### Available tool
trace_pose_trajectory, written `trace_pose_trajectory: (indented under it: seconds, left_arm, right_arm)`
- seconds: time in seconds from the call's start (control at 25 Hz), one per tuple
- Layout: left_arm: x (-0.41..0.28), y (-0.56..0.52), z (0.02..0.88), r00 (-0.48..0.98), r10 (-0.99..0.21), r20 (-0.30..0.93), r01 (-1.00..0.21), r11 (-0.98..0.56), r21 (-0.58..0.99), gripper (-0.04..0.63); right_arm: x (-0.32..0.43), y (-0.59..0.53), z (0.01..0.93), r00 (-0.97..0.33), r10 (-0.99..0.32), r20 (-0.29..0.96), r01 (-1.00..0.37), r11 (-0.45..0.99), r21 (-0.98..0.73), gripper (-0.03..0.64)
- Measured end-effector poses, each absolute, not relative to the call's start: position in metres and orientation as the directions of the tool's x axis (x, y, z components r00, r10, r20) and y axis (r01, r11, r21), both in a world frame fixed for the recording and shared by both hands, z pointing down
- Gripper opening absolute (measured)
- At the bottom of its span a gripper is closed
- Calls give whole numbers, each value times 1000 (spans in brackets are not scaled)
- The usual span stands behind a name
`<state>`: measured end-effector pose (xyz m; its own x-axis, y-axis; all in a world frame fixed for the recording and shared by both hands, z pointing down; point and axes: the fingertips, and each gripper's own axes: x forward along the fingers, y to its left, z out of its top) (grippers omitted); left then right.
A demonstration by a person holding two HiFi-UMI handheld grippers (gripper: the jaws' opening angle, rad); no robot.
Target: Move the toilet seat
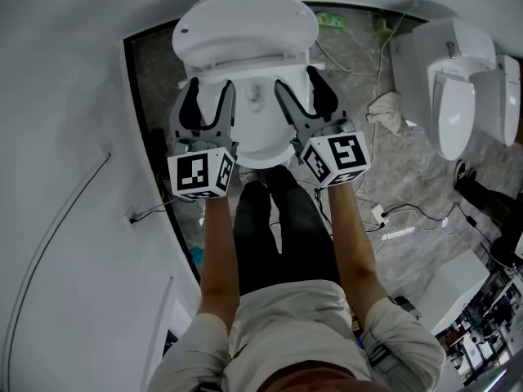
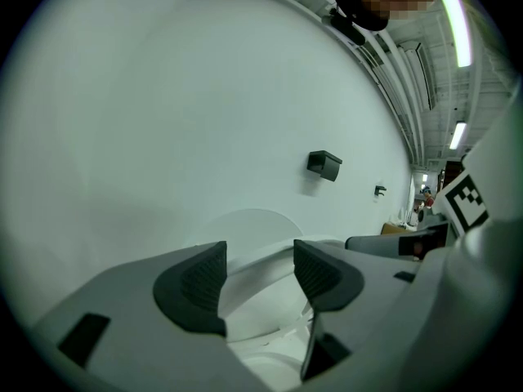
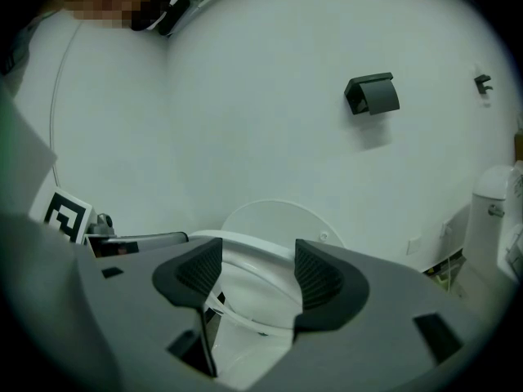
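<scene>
Forearms (image 1: 219,243) reach over the toilet. Left gripper (image 1: 209,96) and right gripper (image 1: 300,84) both gape wide and hold nothing, flanking the toilet seat (image 1: 263,155) below the upright lid (image 1: 245,23). I'd straddle the seat's rim squarely on both sides, then close evenly.

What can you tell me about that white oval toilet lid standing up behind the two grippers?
The white oval toilet lid looks like smooth, glossy plastic, with a small round bump near its rim. It stands raised behind the open white bowl, close to the white wall; whether it leans there cannot be told. Its lower edge joins the bowl's back. The left gripper and right gripper are short of it, not touching.
</scene>
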<state>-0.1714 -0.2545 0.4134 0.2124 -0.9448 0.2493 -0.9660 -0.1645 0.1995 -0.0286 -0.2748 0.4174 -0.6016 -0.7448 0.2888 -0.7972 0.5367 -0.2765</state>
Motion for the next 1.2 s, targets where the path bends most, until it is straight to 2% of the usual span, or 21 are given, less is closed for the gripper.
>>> trace_pose_trajectory:
  seconds: [0.64,1.2]
  left_arm:
    - [-177,-280,410,207,-951,231,-967,-164,194,275]
    - [-180,-307,413,196,-952,236,-978,-172,119,261]
  right_arm:
    - [-34,-299,413,-606,-745,279,-794,546,-268,296]
    - [-36,-323,413,-610,-746,269,-792,556,-253,296]
